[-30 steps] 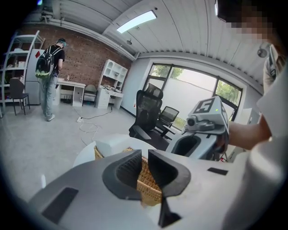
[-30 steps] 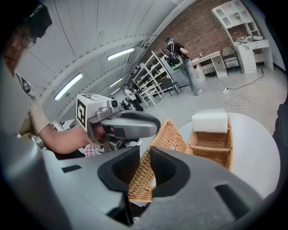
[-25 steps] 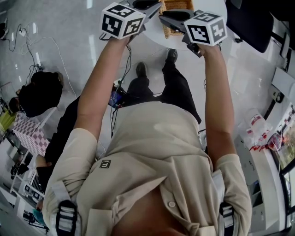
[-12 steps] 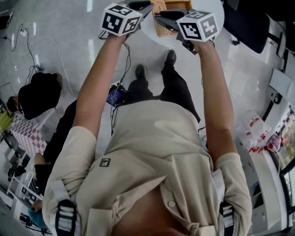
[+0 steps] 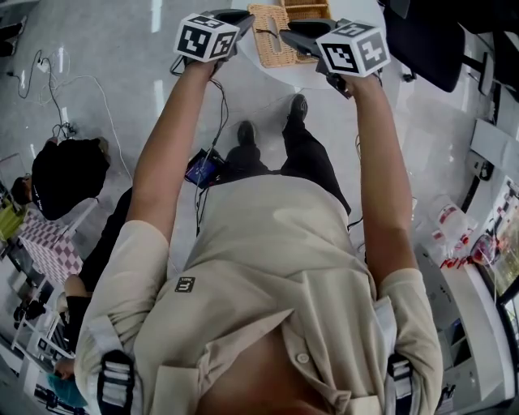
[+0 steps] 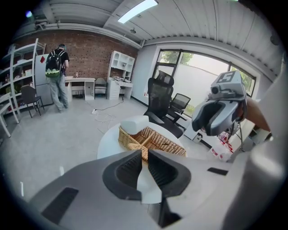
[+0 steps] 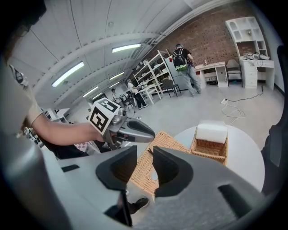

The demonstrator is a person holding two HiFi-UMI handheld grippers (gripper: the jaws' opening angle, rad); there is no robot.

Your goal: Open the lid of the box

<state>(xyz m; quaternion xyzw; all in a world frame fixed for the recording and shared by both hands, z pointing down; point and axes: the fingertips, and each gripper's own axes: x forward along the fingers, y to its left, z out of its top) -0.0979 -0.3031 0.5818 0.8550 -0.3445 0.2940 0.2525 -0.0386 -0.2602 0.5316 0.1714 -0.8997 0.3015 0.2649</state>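
Note:
The wicker box (image 5: 308, 10) stands on a round white table (image 5: 324, 74), with a white pad (image 7: 211, 133) at its far end. Its woven lid (image 5: 272, 36) lies folded out flat beside it, also showing as the lid (image 7: 146, 168) in the right gripper view. My right gripper (image 7: 145, 152) hovers just above and short of the lid. Its jaws have just been opening and are open, with nothing between them. My left gripper (image 6: 145, 155) points at the box (image 6: 153, 141) from short of the table, its jaws slightly open and empty.
Black office chairs (image 6: 161, 96) stand behind the table. A person with a backpack (image 6: 56, 76) stands far off by the shelves. Cables (image 5: 57, 89) lie on the floor to the left, and another person (image 5: 65, 166) sits low at the left.
The flat woven lid now shows plainly to the left of the box, where only a strip of wicker showed before. Both grippers have shifted a little over the table's edge.

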